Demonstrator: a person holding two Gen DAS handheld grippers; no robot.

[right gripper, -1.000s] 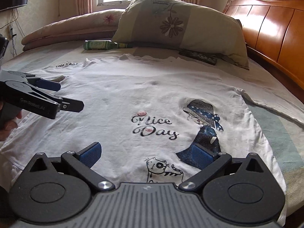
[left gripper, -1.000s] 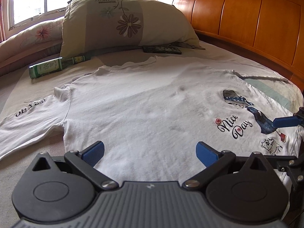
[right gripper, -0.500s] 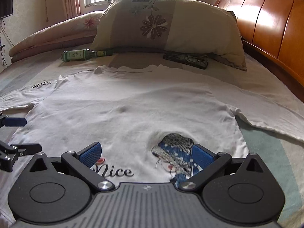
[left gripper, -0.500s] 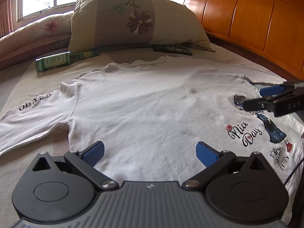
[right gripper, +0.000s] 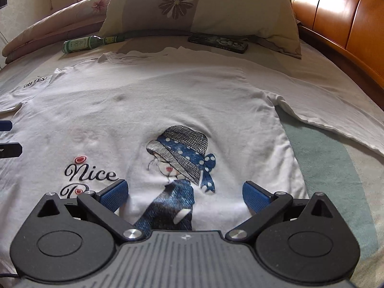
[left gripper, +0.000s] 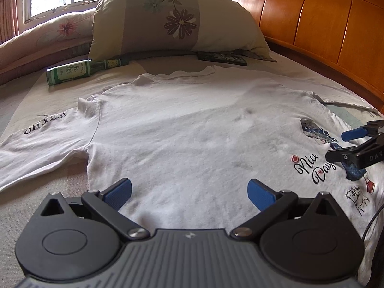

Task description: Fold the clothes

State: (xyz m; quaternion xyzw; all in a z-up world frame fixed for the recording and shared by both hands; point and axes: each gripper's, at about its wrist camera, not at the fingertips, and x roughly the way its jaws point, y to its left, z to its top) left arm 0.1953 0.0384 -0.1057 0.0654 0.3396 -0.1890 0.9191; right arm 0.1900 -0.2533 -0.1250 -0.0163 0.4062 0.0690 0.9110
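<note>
Shirt (left gripper: 182, 132) is lying flat, front up, sleeves spread, on the bed (left gripper: 31, 96). My left tool (left gripper: 189, 192) is hovering over its lower half, fingers apart, gripping nothing. My right tool (right gripper: 184, 193) is hanging over the girl print, also spread wide. Green bottle (left gripper: 72, 72) and pillow (left gripper: 172, 21) are sitting past the collar.

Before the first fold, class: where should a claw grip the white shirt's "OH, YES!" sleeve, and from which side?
Probably the outer end of the sleeve, approached by the open left claw from outside: it lies flat, spread away from the shirt.
</note>
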